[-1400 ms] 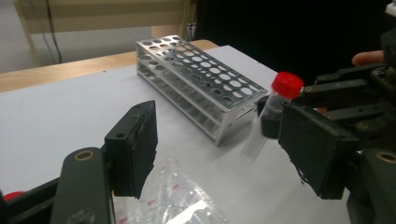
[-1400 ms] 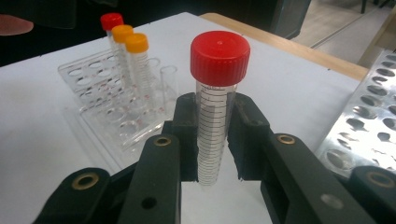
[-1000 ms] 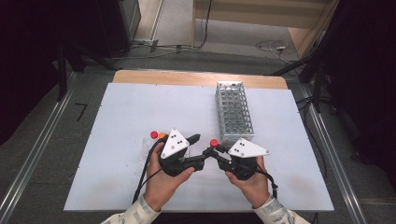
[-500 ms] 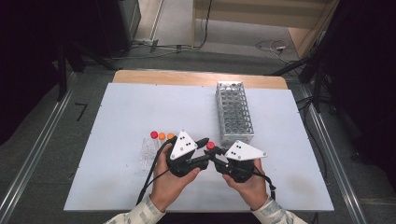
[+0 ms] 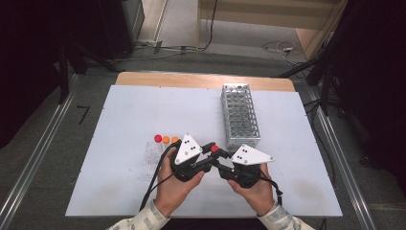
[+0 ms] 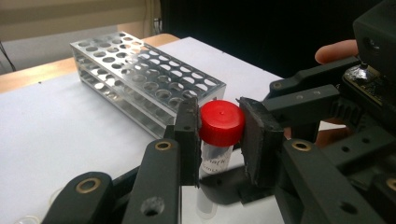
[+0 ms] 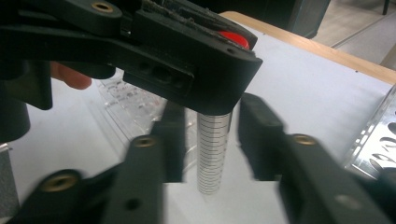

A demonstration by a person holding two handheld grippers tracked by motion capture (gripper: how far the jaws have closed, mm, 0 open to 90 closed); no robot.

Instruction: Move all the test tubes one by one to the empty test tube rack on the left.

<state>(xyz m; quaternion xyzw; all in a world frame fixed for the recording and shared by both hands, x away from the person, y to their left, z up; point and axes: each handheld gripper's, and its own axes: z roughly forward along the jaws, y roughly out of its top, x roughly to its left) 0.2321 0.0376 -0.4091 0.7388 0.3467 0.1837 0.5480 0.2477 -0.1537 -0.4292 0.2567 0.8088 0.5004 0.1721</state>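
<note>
Left hand-held gripper (image 6: 219,135) just closed, clamped on red cap (image 6: 222,122) of upright tube (image 7: 213,154); right hand-held gripper (image 7: 208,140) just opened, jaws apart beside tube body below.

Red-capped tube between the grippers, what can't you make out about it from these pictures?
- Handwriting on the red-capped tube, left gripper view: the left gripper pads cover part of it, and it's too small to read.
- Its contents, right gripper view: blurred; graduation lines show, no fill level.
- Its cap, right gripper view: mostly hidden behind the left gripper's jaw.
- The tube's body, high view: hidden under both grippers.
</note>
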